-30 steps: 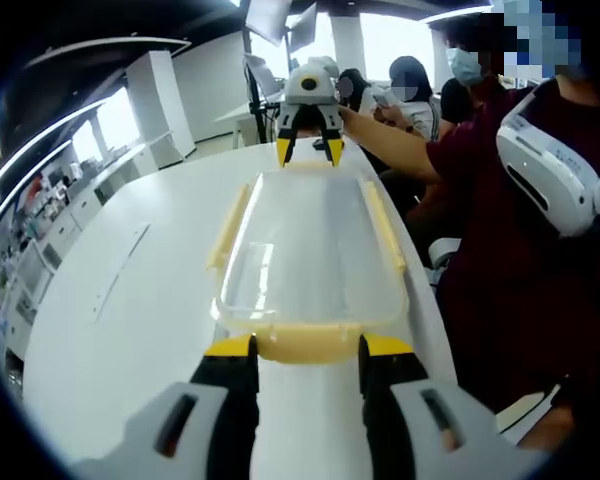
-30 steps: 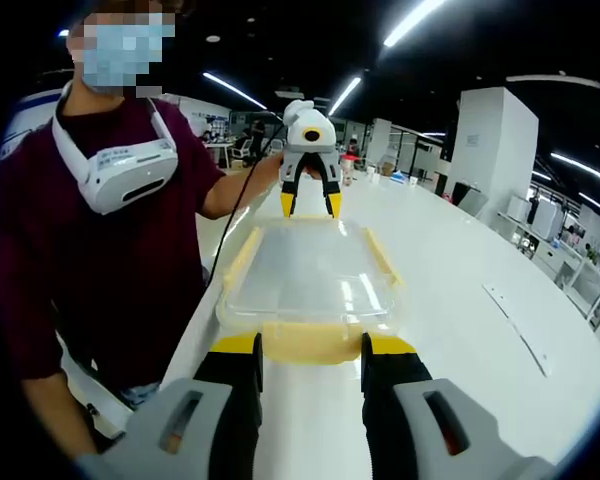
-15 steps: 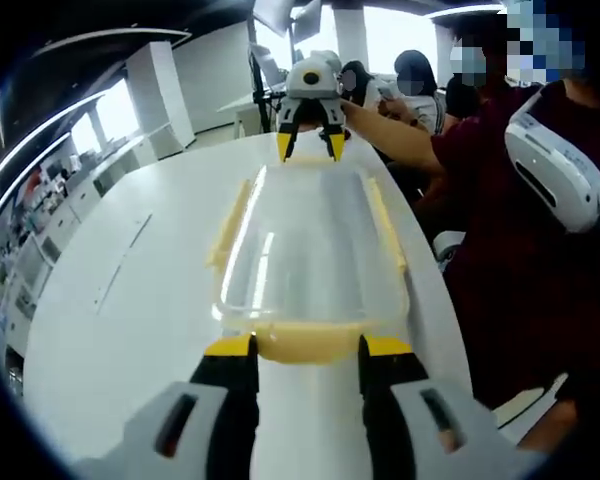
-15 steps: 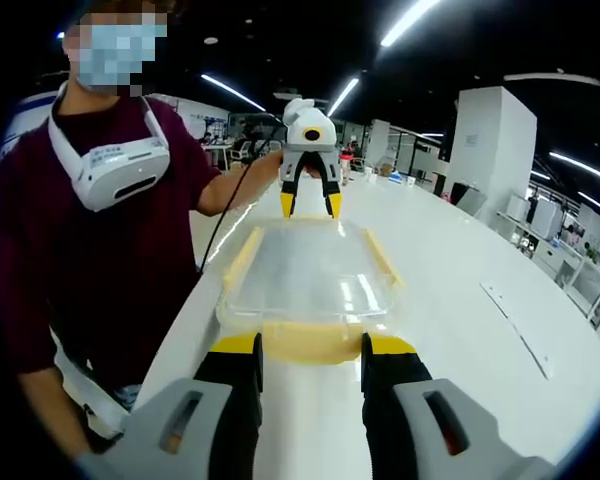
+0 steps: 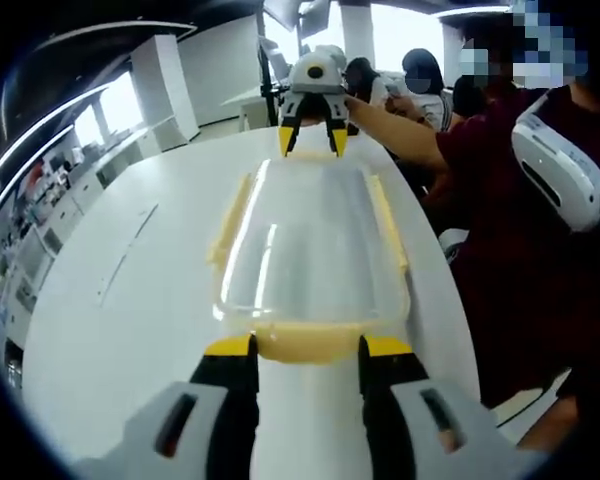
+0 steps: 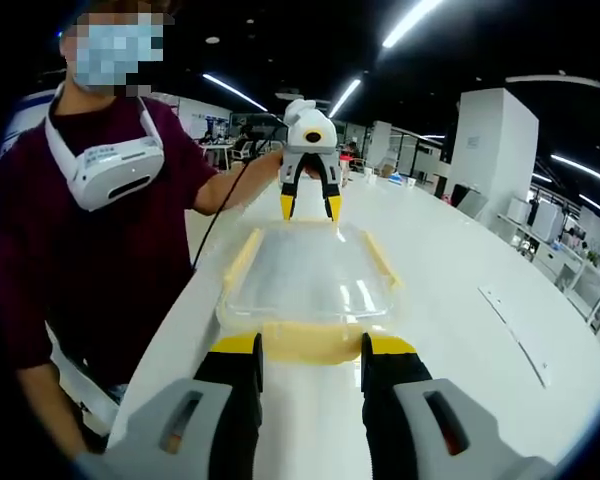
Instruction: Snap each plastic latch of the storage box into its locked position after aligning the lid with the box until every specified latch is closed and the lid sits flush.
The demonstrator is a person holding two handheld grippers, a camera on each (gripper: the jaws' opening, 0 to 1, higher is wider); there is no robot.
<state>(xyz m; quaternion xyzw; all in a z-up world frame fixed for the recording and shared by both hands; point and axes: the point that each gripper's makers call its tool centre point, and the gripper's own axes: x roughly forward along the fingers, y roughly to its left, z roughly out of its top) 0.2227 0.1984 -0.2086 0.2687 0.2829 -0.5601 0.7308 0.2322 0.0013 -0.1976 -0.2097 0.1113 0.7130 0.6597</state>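
You held both grippers (image 5: pixel 305 345) (image 6: pixel 311 345), fingers spread, at the box's (image 5: pixel 310 250) end latches (image 5: pixel 308 340), side latches (image 5: pixel 230 225) unsnapped.

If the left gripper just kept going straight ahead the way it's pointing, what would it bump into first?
Most likely the yellow end latch of the storage box, which sits right between the left gripper's open jaws. Whether they already touch is hard to tell.
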